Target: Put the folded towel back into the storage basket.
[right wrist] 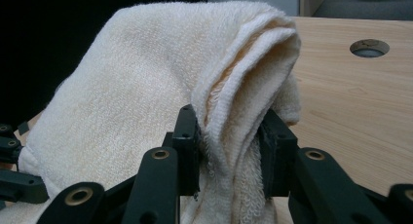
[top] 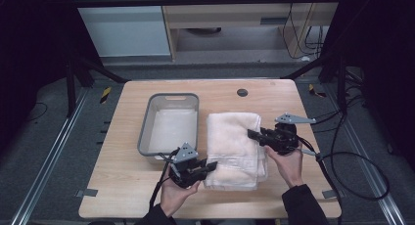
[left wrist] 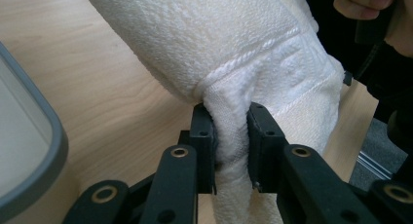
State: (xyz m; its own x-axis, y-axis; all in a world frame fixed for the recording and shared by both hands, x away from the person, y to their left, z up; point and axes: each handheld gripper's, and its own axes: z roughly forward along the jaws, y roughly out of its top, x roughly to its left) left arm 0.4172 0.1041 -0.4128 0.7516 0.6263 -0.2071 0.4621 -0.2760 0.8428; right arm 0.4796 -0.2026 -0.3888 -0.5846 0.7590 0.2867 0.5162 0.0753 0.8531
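Observation:
A folded cream towel (top: 234,147) lies on the wooden table (top: 122,191), just right of a grey tub. My left gripper (top: 210,166) is shut on the towel's near left corner; in the left gripper view the terry cloth (left wrist: 234,53) is pinched between both jaws of that gripper (left wrist: 231,136). My right gripper (top: 253,135) is shut on the towel's right edge, about midway along it. The right gripper view shows the folded layers (right wrist: 160,78) bunched between the jaws of the right gripper (right wrist: 229,141), and the edge lifted a little off the wood.
A grey plastic tub (top: 145,132) with a pale inside stands left of the towel, its rim (left wrist: 53,151) close to my left gripper. A round cable hole (top: 242,92) sits near the table's far edge. Cables trail off the right side.

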